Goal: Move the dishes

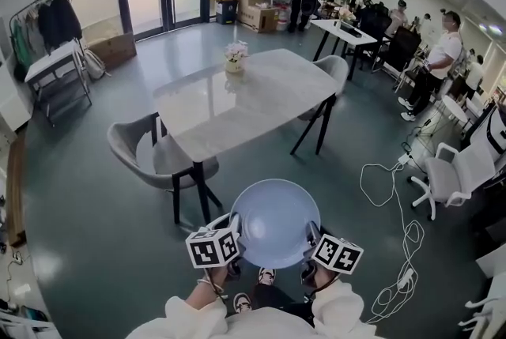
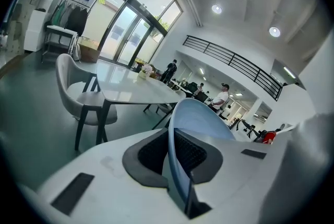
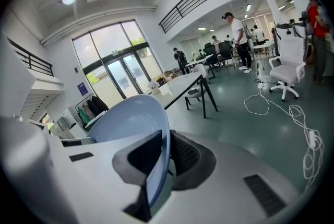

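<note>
A pale blue plate [image 1: 275, 220] hangs in the air in front of me, held level by both grippers at opposite edges. My left gripper [image 1: 236, 239] is shut on its left rim, and the plate [image 2: 201, 118] stands edge-on between the dark pads [image 2: 151, 155] in the left gripper view. My right gripper [image 1: 310, 239] is shut on the right rim; the plate [image 3: 130, 118] fills the gap between its pads [image 3: 182, 157] in the right gripper view. The white marble table [image 1: 245, 96] stands ahead across the floor.
A small flower pot [image 1: 235, 57] sits at the table's far end. Grey chairs [image 1: 154, 152] flank the table. A white cable [image 1: 395, 195] loops over the floor at right, near a white office chair [image 1: 451, 175]. People stand at desks in the far right.
</note>
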Demonstrator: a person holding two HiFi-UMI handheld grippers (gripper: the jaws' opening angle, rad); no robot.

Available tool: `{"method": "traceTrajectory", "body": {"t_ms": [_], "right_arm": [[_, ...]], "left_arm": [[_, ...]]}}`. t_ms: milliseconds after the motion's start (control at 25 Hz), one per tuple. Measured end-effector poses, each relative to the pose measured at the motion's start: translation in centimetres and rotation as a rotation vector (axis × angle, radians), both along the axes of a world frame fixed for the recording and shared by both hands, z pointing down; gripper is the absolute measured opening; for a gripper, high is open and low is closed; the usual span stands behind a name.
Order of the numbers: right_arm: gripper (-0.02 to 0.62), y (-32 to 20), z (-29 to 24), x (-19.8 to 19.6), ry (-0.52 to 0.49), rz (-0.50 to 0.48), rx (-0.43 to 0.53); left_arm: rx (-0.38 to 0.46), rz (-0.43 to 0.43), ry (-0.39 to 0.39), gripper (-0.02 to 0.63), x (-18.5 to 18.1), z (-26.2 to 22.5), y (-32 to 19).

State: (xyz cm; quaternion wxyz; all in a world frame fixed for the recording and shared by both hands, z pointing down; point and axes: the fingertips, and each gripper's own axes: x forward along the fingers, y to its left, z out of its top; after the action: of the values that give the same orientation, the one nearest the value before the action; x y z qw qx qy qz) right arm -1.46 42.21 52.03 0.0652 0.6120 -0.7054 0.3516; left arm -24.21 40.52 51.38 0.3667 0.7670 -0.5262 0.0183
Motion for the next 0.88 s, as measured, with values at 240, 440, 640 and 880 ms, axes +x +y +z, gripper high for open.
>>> {"method": "traceTrajectory", "body": {"t_ms": [240,440,640,880], "right_arm": [[0.097,-2.0,0.1,-0.3,0.001,-0.003,-0.002],[0.097,-4.1,0.3,-0.5,-0.013,-0.003,0.001],[0.097,-7.5,0.8,0.7,-0.025,0.009,-0.009],[0.097,-12.4,0.3,2.6,-0.038,0.016,0.001]], "left_arm": [[-0.009,-0.001,-0.002,0.026,-0.4,0.5,-1.6],[-0.005,-0.008,-0.016,0.026,-0.6,0.4,-3.6],[-0.012,0.007,-0.022,0.026,0.6,0.7,-7.1],[0.006,0.016,-0.037,0.026,2.5,-0.3,-12.3]]}}
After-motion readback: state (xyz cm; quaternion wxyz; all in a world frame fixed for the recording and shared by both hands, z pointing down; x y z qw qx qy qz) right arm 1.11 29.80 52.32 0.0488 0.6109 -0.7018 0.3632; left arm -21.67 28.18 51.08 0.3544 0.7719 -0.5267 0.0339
